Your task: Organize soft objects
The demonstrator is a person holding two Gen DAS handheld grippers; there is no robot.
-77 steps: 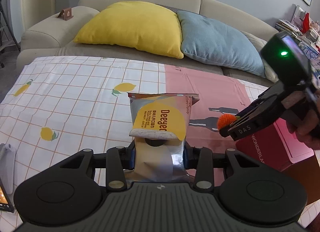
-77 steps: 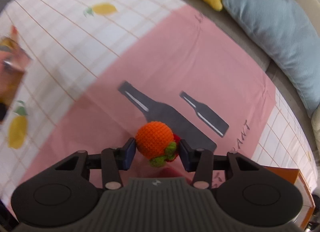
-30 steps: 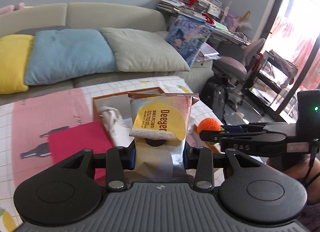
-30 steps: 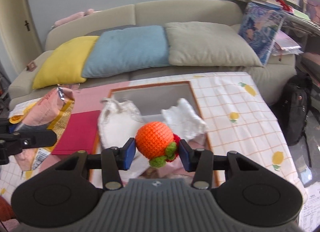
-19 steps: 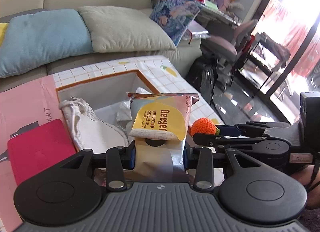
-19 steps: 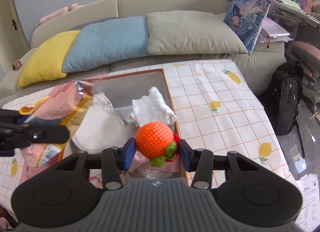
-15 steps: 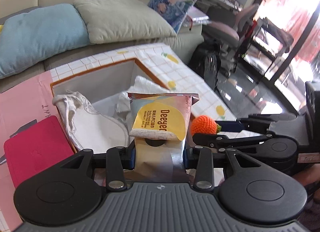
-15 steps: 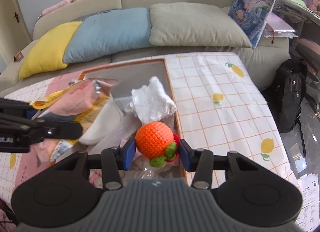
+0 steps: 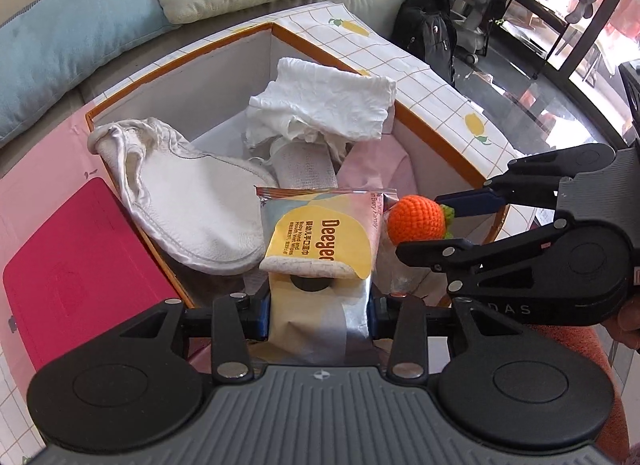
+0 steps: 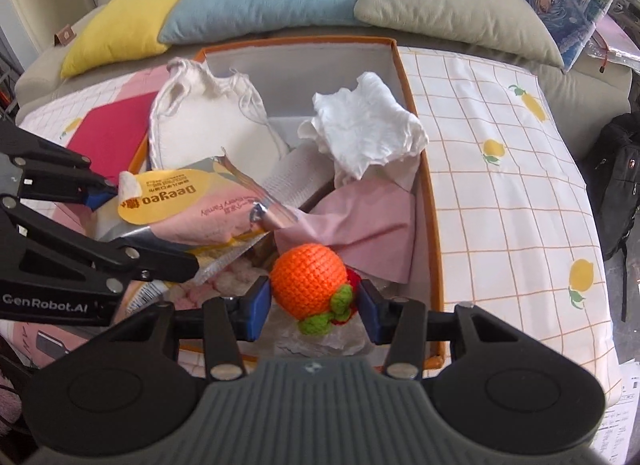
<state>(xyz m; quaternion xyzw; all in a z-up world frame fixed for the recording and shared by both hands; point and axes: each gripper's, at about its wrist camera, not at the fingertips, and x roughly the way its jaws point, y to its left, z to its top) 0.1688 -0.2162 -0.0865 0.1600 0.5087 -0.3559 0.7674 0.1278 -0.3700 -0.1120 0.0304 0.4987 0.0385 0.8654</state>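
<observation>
Mostly packed: box (image 10: 434,225) near the counter's right edge already holds about 4 cloths. Left gripper (image 9: 319,315) clamping wipes pack (image 9: 320,243), right gripper (image 10: 312,307) clamping crocheted orange (image 10: 308,279), both over box, unreleased.

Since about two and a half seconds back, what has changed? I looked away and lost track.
Both claws swung from the tablecloth to the orange-rimmed box and dipped over it. The left claw stays shut on the wipes packet, the right claw on the crocheted orange. Nothing was let go; the white cloths in the box lie unmoved.
</observation>
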